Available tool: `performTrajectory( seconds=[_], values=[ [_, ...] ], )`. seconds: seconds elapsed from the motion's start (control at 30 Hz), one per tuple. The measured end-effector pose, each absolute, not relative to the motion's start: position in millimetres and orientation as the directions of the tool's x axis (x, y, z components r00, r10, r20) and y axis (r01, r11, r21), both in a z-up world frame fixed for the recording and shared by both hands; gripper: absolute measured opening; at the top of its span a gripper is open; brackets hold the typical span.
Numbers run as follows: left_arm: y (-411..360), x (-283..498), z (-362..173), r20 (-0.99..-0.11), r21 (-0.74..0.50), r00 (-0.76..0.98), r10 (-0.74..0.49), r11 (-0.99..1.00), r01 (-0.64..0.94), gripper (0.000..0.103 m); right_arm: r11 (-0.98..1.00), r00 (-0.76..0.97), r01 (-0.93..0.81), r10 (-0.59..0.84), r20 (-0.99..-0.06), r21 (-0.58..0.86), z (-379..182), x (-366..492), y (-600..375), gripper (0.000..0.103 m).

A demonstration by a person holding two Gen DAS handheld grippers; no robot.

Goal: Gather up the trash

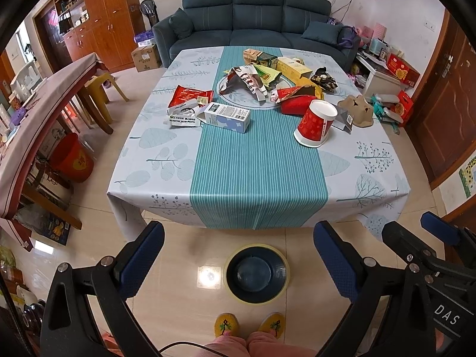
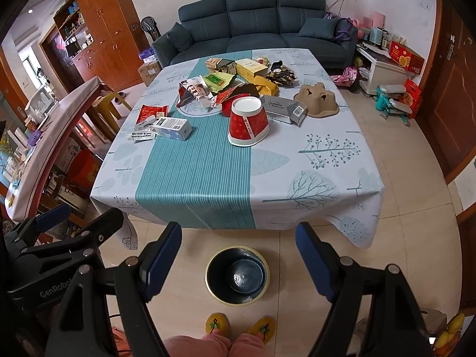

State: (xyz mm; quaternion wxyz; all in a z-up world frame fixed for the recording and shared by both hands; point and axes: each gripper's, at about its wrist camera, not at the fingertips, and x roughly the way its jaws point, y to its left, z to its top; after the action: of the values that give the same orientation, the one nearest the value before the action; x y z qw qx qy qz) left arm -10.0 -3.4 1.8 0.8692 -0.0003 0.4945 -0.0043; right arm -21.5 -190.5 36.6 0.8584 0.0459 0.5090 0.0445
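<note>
Trash lies across the far half of a table (image 1: 258,178) (image 2: 196,178) with a teal-striped cloth. A red and white paper cup (image 1: 315,123) (image 2: 248,122) lies tipped over. A white and blue carton (image 1: 227,116) (image 2: 174,128), a red wrapper (image 1: 190,95) (image 2: 153,110), a brown paper tray (image 1: 357,110) (image 2: 316,101) and several crumpled packets sit behind. A dark bin (image 1: 256,273) (image 2: 237,275) with a yellow rim stands on the floor before the table. My left gripper (image 1: 238,258) and right gripper (image 2: 238,258) hover open above the bin, both holding nothing.
A person's yellow slippers (image 1: 250,325) (image 2: 239,327) stand just behind the bin. A dark blue sofa (image 1: 253,20) lies beyond the table. A second long table (image 1: 35,125) and a red bucket (image 1: 73,157) are at the left, boxes and clutter at the right.
</note>
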Motion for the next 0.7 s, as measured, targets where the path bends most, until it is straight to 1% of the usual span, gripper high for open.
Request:
performTrajectory(
  seconds=[0.7],
  values=[
    [-3.0,-10.2,3.3,-0.859,-0.007,0.513,-0.009,1.0,0.006,0.099,0.992,0.48,-0.028,0.125,-0.868,0.127,35.9,-24.9,-191.6,0.079]
  ],
)
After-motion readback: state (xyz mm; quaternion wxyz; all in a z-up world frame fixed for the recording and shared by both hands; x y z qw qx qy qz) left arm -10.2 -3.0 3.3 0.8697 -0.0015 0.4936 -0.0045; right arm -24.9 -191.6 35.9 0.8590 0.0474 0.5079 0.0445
